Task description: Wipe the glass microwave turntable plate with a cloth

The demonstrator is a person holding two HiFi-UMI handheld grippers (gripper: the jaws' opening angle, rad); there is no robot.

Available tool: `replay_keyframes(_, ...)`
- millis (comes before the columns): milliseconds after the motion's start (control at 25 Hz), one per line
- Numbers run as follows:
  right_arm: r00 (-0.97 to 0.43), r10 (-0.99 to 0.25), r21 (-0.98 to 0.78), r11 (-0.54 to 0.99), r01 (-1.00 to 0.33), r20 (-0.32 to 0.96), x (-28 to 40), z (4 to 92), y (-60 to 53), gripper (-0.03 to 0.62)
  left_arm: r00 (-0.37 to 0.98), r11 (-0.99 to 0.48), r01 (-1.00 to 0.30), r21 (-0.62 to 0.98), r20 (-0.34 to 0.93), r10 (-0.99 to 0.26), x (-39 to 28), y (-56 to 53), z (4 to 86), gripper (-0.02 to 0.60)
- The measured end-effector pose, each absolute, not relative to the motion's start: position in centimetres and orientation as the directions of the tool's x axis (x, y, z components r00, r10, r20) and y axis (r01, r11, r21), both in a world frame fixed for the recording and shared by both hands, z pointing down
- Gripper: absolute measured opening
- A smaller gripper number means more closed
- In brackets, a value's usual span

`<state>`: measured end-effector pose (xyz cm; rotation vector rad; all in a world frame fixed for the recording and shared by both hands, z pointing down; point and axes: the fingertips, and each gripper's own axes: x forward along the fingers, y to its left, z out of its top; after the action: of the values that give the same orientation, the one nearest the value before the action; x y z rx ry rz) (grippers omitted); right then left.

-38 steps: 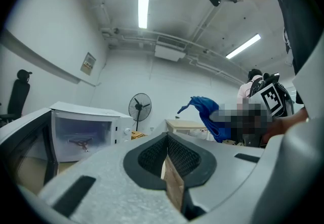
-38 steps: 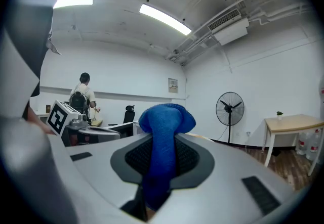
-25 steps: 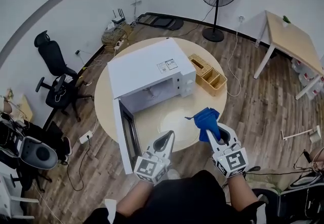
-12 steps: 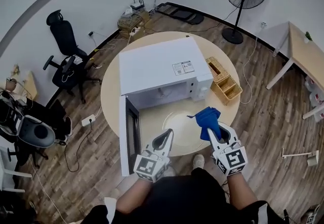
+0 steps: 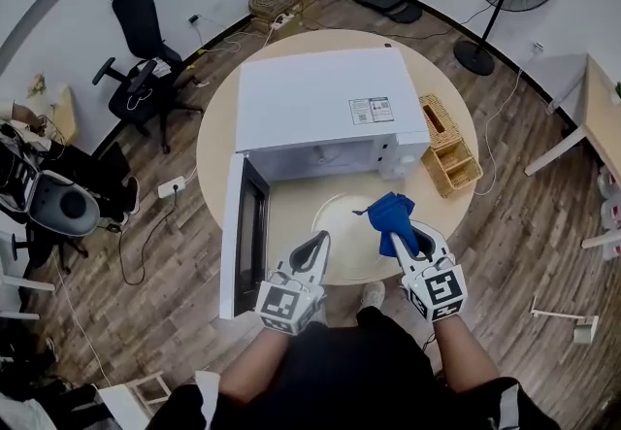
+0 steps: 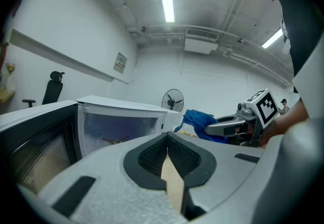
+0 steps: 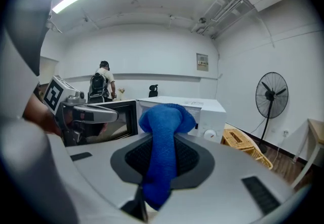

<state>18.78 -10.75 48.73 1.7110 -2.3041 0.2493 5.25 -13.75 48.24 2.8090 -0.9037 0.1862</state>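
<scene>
Pinching blue cloth (image 5: 390, 213), right claw (image 5: 406, 234) overlaps the faint glass plate (image 5: 344, 224); left claw (image 5: 319, 244) clenched, empty

The right gripper (image 7: 163, 141) clamps the blue cloth (image 7: 164, 119), the open microwave (image 7: 205, 110) beyond.

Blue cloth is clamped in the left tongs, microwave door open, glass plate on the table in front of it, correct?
No: the blue cloth is clamped in the right tongs, as the right gripper view shows; the left tongs are shut on nothing. The microwave door is open and the glass plate lies on the table in front.
</scene>
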Motion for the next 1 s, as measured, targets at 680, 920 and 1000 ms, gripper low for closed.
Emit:
replay_keyframes(680,-0.466,-0.724,-0.058,0.511,-0.858,0.509,12.5,60.7,-14.3,0.072,0.696,-0.696,-0.71,0.106,0.252,-0.672,2.0,-13.1,51.4,0.006)
replay_keyframes(920,-0.494,-0.641,-0.059,0.575,-0.816,0.588,9.8,64.5,-15.2,0.072,0.686,-0.696,-0.714,0.072,0.267,-0.676,1.6,-12.5,51.7,0.006)
replay_keyframes(1000,-0.495,-0.624,-0.046,0.593,-0.804,0.605,8.9,65.2,-15.6,0.072,0.679,-0.688,-0.722,0.076,0.267,-0.684,1.3,-12.5,51.8,0.006)
